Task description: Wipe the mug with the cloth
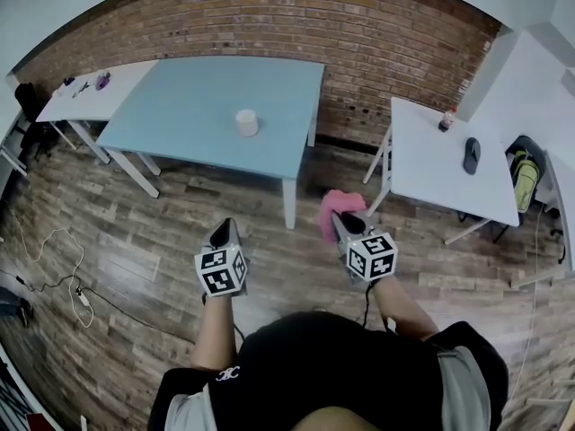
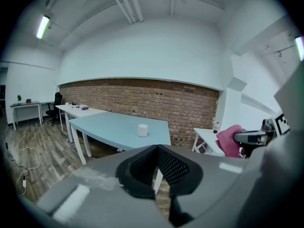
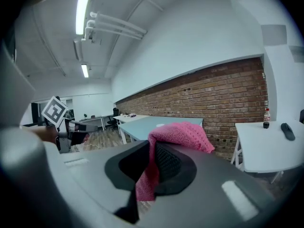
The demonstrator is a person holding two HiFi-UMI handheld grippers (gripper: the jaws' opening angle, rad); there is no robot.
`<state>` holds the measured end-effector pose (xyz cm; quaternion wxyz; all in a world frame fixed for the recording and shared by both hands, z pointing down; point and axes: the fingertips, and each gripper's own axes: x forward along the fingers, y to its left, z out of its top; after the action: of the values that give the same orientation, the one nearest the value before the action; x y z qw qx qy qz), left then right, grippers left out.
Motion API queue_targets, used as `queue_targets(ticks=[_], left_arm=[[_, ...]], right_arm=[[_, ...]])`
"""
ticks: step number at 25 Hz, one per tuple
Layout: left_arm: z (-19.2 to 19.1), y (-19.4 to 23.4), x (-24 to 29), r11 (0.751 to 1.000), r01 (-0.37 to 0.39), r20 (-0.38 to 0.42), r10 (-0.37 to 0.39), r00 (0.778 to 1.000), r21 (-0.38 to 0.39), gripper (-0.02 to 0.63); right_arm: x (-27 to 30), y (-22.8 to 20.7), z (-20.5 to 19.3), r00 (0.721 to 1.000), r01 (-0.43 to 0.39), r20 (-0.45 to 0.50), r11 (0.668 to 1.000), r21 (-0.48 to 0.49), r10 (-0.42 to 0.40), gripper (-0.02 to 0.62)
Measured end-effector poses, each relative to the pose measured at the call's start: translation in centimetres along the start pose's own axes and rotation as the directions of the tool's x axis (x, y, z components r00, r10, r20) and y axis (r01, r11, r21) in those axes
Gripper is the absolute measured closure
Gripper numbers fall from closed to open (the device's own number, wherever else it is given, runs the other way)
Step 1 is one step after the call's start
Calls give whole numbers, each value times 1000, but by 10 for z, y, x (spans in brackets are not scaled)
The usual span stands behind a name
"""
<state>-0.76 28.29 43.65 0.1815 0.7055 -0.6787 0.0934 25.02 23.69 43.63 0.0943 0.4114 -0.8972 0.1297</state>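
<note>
Brick wall beyond a blue table ahead of the left gripper; white table rightward; wood floor.

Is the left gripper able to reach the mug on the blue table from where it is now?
Probably not yet: the mug stands far ahead of the left gripper, whose jaws are shut. Nothing blocks the path; stepping closer should do.

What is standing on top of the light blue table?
Only a white mug is seen on the light blue table, nearer to its right end. The inside of the mug is not visible from this angle, so its contents cannot be told.
</note>
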Motion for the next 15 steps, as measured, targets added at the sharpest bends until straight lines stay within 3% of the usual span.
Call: queue_targets(ticks=[9,15], left_arm=[[-3,14,6,1000,2,-17,-3,1000,-3,598],[-2,32,15,1000,22,-22,-22,1000,-6,598]], right_arm=[[17,16,-2,999,-31,-28,999,-29,31,557],[31,23,-4,999,-5,-52,999,-39,3,557]])
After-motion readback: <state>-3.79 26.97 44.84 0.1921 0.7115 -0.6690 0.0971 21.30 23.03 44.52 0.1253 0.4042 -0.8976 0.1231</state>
